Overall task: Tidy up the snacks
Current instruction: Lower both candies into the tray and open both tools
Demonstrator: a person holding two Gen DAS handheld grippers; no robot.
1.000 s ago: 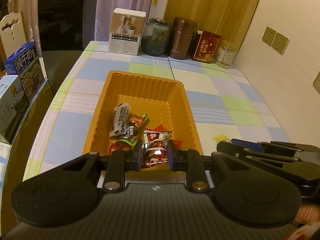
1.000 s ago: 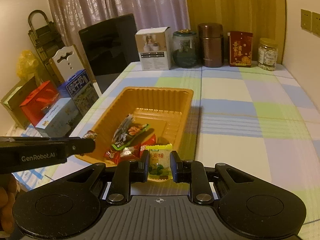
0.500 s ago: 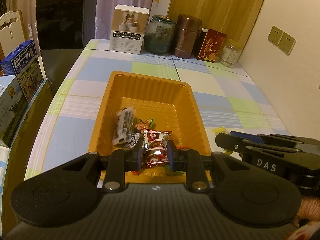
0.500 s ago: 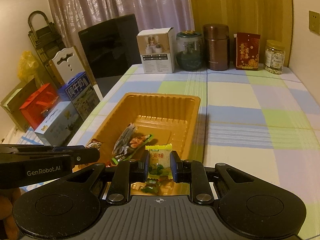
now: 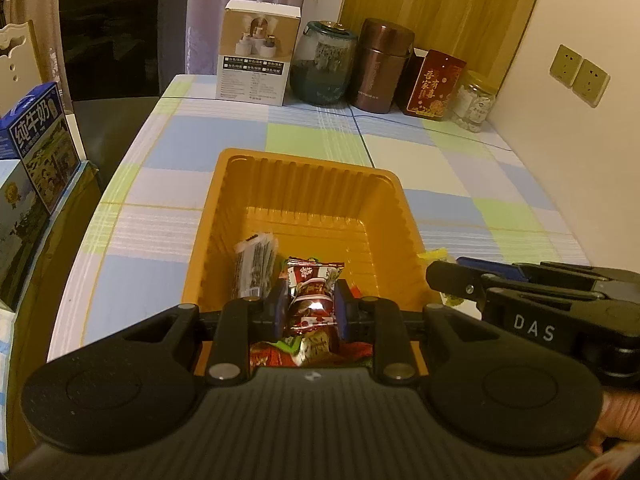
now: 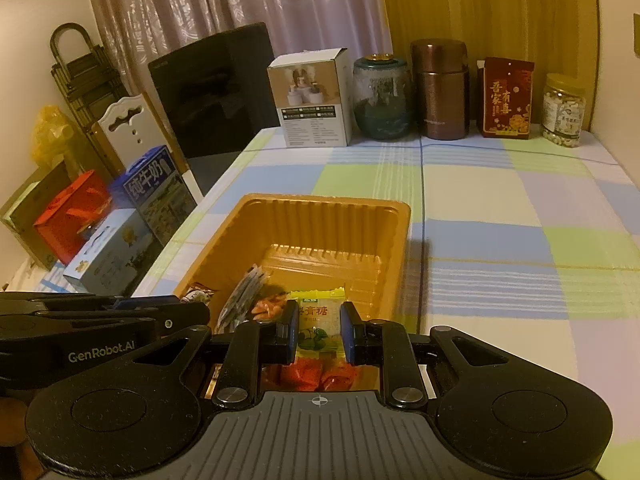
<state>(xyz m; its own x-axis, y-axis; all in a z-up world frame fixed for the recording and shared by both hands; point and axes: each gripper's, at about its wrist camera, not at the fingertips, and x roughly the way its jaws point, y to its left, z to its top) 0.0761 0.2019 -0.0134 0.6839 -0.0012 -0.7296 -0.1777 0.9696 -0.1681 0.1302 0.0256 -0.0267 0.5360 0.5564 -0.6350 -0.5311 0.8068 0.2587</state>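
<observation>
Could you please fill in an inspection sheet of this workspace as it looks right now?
Surface: table under a checked cloth in blue, green and white.
Job's things: orange tray holding several snack packets, among them a dark striped packet.
Clutter: white box, glass jar, brown canister, red box and clear jar lined along the far edge.
Grippers: left gripper shut on a red packet; right gripper shut on a yellow-green packet; both over the tray's near end.
Cables: nothing seen.
Surroundings: curtain, wood panel, wall sockets, dark chair, milk cartons beside the table.
</observation>
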